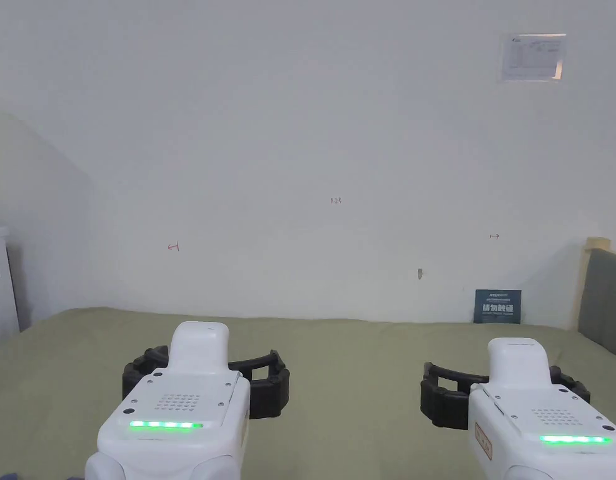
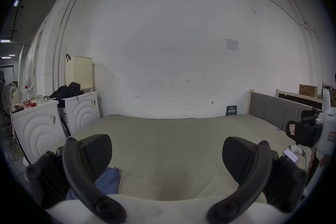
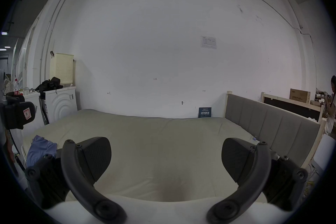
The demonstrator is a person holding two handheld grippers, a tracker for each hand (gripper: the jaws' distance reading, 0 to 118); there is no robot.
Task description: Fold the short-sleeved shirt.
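A crumpled blue shirt lies in a heap at the near left corner of the bed, and the right gripper view has it at the lower left. My left gripper hovers over the sheet just right of the heap, jaws wide apart and holding nothing. My right gripper hangs level with it over the bed's right half, also open and empty. Each gripper sees the other from the side: the right one and the left one.
The bed has a smooth olive sheet and meets a white wall. A grey headboard bounds its right side. White washing machines stand at the left. A phone lies near the right edge. A person stands far right.
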